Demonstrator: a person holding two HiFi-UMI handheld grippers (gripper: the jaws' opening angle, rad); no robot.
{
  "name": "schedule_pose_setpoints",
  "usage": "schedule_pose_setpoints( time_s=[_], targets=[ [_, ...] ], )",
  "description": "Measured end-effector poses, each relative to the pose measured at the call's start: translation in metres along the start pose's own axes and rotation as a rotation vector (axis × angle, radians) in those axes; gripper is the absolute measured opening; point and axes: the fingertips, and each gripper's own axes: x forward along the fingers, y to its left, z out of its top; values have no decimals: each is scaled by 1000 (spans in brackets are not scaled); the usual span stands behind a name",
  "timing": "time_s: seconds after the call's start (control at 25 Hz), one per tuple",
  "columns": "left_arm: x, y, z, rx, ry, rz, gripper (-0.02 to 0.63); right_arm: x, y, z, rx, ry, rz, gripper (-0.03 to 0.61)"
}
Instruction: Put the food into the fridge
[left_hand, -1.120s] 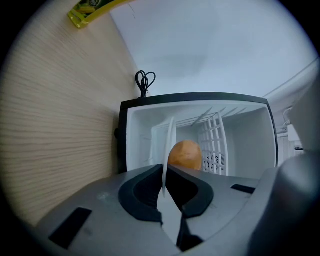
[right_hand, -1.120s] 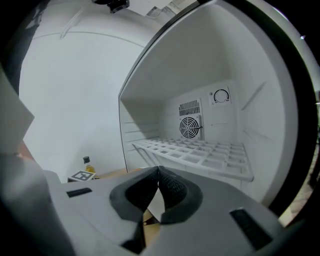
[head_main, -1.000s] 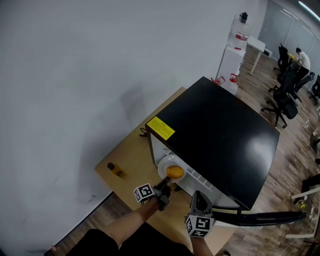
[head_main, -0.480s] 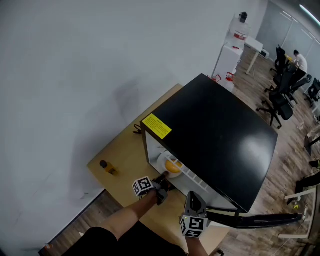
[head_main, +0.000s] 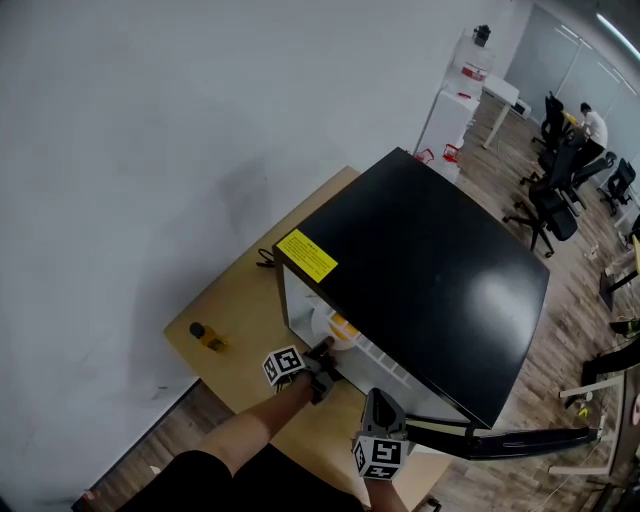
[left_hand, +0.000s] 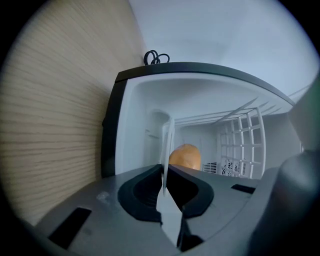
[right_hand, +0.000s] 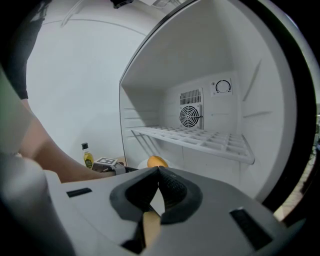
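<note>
Toward the table's left corner a small bottle (head_main: 205, 337) is standing well apart from everything I am handling, and a coiled cable (head_main: 264, 258) is lying by the fridge's back corner; neither is sitting in my path.

Next along, my left gripper (head_main: 322, 354) is pinching the near rim of a white plate (head_main: 322, 322), its jaws clamped tight on that thin edge with no gap showing. I am gripping the rim because a flat plate offers nothing else to hold, and because it is leaving the orange-brown food (head_main: 343, 325) on top untouched. I am holding the gripper close to level, which I judge is stopping the food from rolling off. The plate is sitting at the mouth of the fridge (head_main: 430, 270), just inside the open front and below the white wire shelf (right_hand: 195, 140), so the food is going into the lower space, where there is enough height for it. I judge the placing as nearly done, with the plate not yet let go.

Further right, my right gripper (head_main: 376, 400) is hanging in front of the opening, jaws together and gripping nothing. It is waiting just beside the open door (head_main: 510, 437), which is swung out past the table's right edge. I take it to be staying clear of the plate while being near enough to push that door shut.
</note>
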Motion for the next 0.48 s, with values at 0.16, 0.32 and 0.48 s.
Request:
schedule_pose_setpoints(
  time_s=[0.16, 0.32, 0.48],
  targets=[
    [3, 3, 1, -22, -16, 57, 28, 0, 2, 3, -1, -2, -4, 60],
    [5, 4, -1, -11, -10, 117, 28, 0, 5, 6, 3, -1, -2, 60],
    [8, 4, 1, -13, -3, 148, 28, -1, 9, 4, 0, 6, -3, 60]
  ],
)
